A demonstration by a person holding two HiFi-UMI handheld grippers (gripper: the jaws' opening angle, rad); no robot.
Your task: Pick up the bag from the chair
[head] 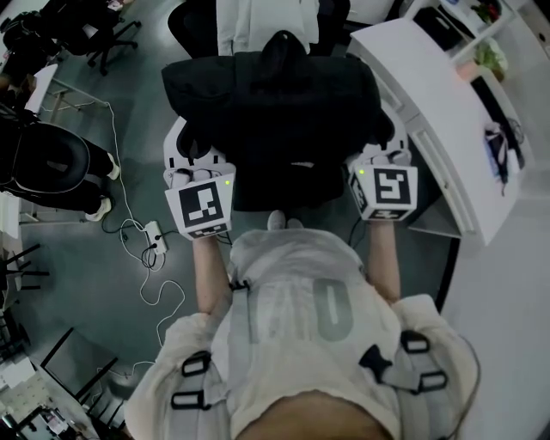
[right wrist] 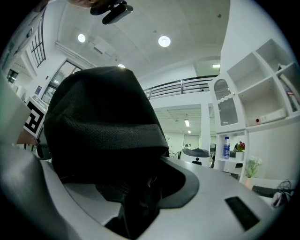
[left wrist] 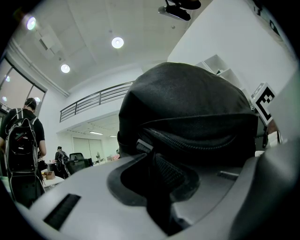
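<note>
A black fabric bag [head: 275,120] hangs between my two grippers in the head view, in front of the person's chest. My left gripper [head: 192,155] holds its left side and my right gripper [head: 378,156] its right side. Seen from the left gripper, the bag [left wrist: 187,112] fills the middle, and the left gripper [left wrist: 157,187] is shut on a dark strap of it below a zip. Through the right gripper's camera the bag [right wrist: 98,126] bulges over the jaws, and the right gripper [right wrist: 136,197] is shut on its black fabric. Both grippers point level.
A white curved desk [head: 447,129] runs along the right. An office chair [head: 258,21] stands just beyond the bag, another chair [head: 51,163] at the left. A power strip with cables [head: 155,236] lies on the floor. A person with a backpack [left wrist: 21,145] stands far off.
</note>
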